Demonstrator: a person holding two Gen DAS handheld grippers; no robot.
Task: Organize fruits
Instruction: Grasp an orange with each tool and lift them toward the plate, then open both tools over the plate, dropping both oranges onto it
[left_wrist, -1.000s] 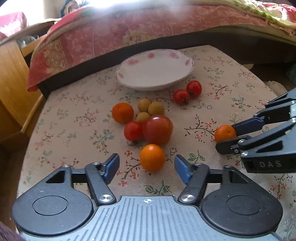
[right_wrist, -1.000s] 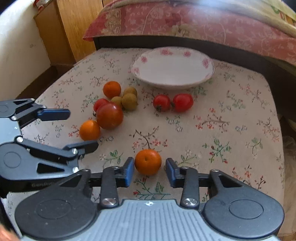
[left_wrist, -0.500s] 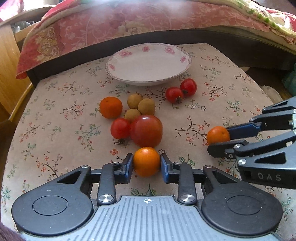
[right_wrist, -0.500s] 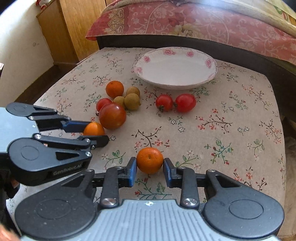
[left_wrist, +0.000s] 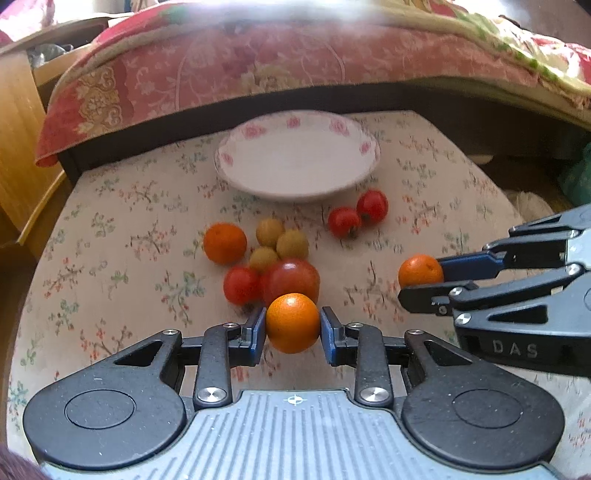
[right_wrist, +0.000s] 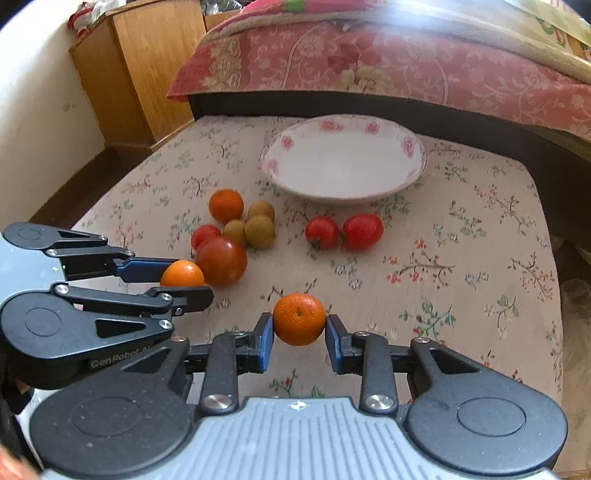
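Observation:
My left gripper (left_wrist: 292, 330) is shut on an orange (left_wrist: 292, 323) and holds it above the floral tablecloth. My right gripper (right_wrist: 299, 332) is shut on another orange (right_wrist: 299, 318), also lifted. Each shows in the other view: the right gripper (left_wrist: 424, 278) at the right, the left gripper (right_wrist: 184, 277) at the left. A white plate with pink flowers (left_wrist: 364, 147) (right_wrist: 413, 147) stands empty at the back. On the cloth lie a third orange (left_wrist: 224, 242), a large tomato (left_wrist: 291, 278), a small tomato (left_wrist: 241, 284), three longans (left_wrist: 282, 242) and two tomatoes (left_wrist: 358, 216).
A bed with a red floral quilt (left_wrist: 258, 66) runs along the far edge of the table. A wooden cabinet (right_wrist: 147, 66) stands at the back left. The table edge (right_wrist: 554, 258) drops off at the right.
Both grippers closed on their oranges and lifted them off the cloth. The left gripper first moved forward around its orange.

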